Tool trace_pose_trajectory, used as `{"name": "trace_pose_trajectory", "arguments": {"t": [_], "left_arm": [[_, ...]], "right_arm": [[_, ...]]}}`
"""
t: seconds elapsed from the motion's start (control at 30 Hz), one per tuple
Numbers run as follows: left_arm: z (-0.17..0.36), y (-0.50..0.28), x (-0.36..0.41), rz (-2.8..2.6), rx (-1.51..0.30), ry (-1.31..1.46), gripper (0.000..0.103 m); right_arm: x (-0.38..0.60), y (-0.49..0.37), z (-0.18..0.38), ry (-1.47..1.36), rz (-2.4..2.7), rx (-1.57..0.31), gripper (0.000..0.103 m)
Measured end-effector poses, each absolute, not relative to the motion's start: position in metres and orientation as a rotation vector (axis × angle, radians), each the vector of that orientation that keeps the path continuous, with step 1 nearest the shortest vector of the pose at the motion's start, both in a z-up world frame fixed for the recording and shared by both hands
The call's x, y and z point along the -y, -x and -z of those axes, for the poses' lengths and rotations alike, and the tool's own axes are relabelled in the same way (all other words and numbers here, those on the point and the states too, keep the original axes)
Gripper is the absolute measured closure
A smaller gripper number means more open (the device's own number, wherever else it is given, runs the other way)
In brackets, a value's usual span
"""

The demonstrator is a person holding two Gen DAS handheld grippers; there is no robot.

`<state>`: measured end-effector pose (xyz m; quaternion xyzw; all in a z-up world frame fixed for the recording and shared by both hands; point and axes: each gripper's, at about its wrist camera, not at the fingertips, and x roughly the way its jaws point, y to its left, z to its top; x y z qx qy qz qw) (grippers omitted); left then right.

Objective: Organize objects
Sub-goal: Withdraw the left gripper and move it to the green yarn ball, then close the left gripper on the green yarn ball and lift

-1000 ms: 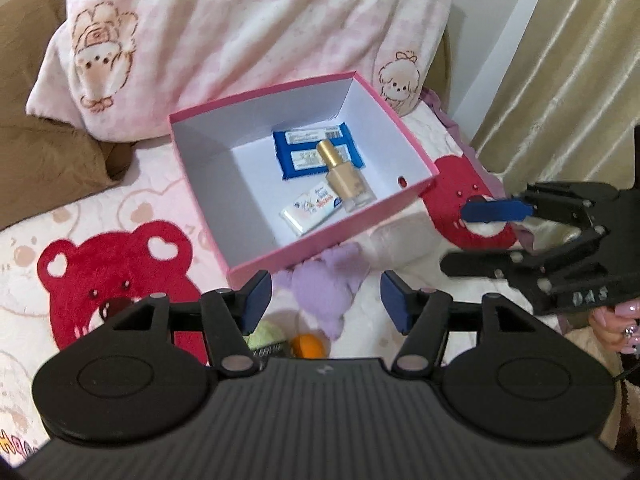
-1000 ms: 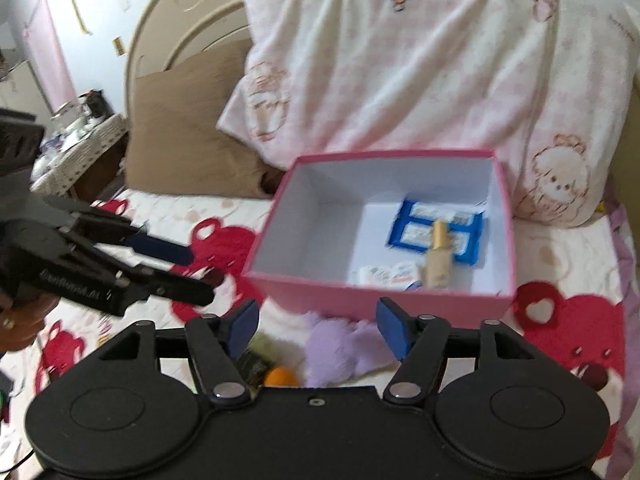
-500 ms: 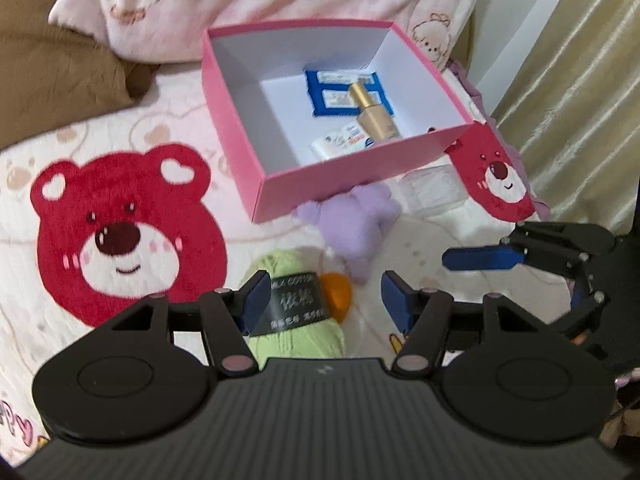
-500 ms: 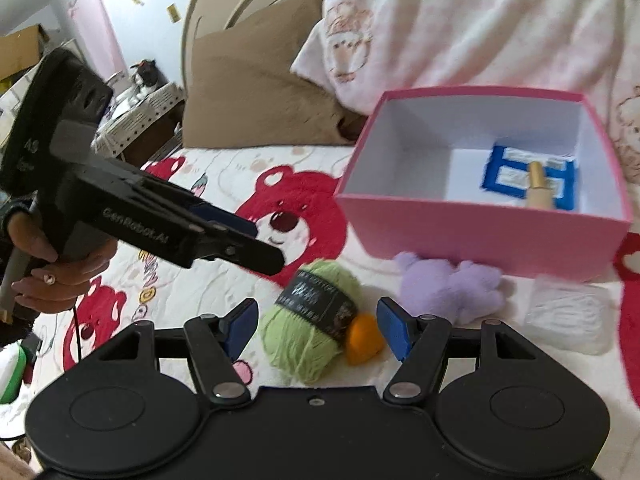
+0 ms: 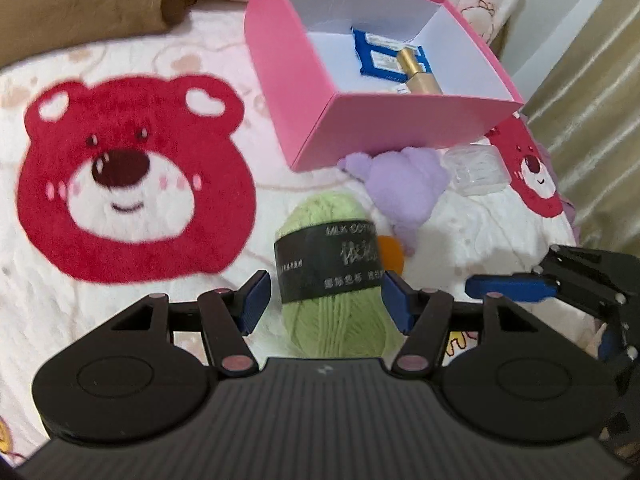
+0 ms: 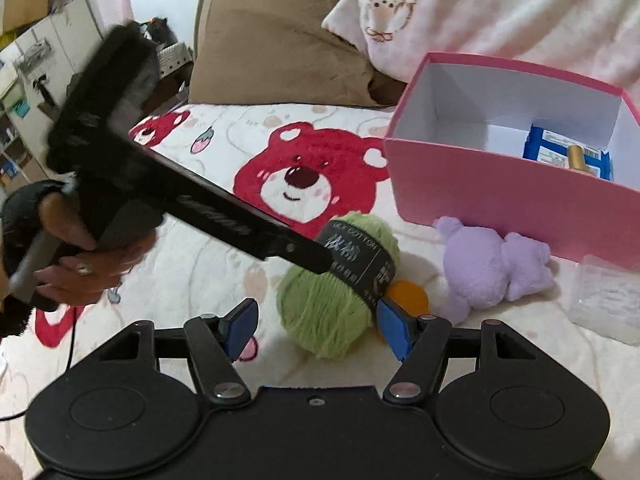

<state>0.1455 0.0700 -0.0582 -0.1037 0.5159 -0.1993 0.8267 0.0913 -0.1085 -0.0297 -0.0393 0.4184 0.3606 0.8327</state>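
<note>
A green yarn ball [image 5: 336,276] with a black label lies on the bear-print bedspread; it also shows in the right wrist view [image 6: 340,280]. My left gripper [image 5: 326,300] is open, its pads on either side of the yarn. My right gripper [image 6: 316,326] is open and empty, just in front of the yarn. A small orange ball [image 5: 390,252] lies beside the yarn. A purple plush toy [image 5: 404,176] and a clear plastic case [image 5: 478,168] lie by the pink box [image 5: 320,80], which holds a blue packet [image 5: 380,56] and a gold bottle [image 5: 418,74].
A brown pillow [image 6: 280,52] and a pink quilt [image 6: 500,12] lie behind the box. A curtain [image 5: 592,92] hangs at the right. Shelves and clutter [image 6: 32,80] stand beyond the bed's left side.
Both grippers have come down and closer to the bed. The left gripper now has the green yarn between its open pads. The box is farther off in both views.
</note>
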Motion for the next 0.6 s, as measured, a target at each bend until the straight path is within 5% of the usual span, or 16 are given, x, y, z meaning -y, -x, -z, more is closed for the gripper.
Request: {"name": "trace_pose_trajectory", "arguments": {"t": [0.37,0.6], "left_arm": [[0.088,-0.145,-0.079,0.450,-1.105,0.379,0.038],[0.097,-0.149,-0.079,0.457,-1.116,0.450,0.045]], "right_arm": [[0.099,-0.108,0.075,-0.029,-0.781,-0.978,0.032],[0.091,-0.114,0.099,-0.028,-0.773,-1.007,0.030]]}}
